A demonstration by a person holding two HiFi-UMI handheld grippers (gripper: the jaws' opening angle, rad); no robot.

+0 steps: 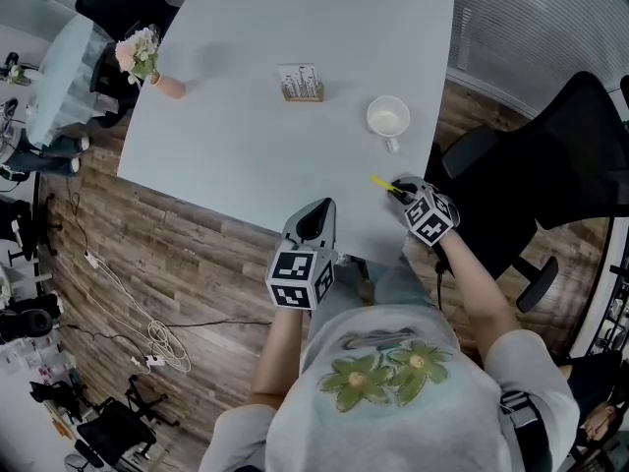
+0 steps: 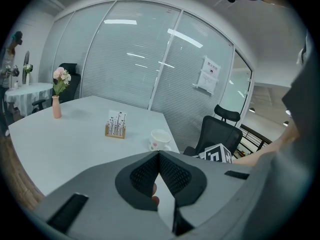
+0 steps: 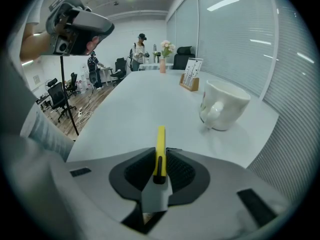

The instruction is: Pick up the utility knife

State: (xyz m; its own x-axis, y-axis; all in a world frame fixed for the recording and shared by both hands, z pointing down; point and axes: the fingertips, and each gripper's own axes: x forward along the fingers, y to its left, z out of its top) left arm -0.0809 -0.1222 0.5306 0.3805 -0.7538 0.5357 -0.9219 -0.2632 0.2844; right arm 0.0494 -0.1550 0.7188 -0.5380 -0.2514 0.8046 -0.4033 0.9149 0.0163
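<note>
Downward-angled right gripper (image 3: pixel 160 158), clamping utility knife (image 3: pixel 160 140)

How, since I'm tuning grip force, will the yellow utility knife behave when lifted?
Probably stiff and light: the utility knife is a slim, straight bar. Held near one end by the right gripper, it may pivot downward. Its smooth sides look somewhat slippery.

Yellow utility knife (image 3: pixel 160 134) with black slider. Plain pale grey-white desk (image 1: pixel 246 126). White mug (image 1: pixel 388 118) with small reddish spots. Salmon-pink vase (image 1: pixel 172 88) holds pink and white flowers (image 1: pixel 138 55). The card stand (image 1: pixel 300 83) has a wood-brown base and a white card printed with black stems. Grey left tool (image 1: pixel 319 212) and right tool (image 1: pixel 401 189) have black ribbed pads (image 3: pixel 182 171) and black-and-white square markers. Brown plank floor (image 1: pixel 197 264).
</note>
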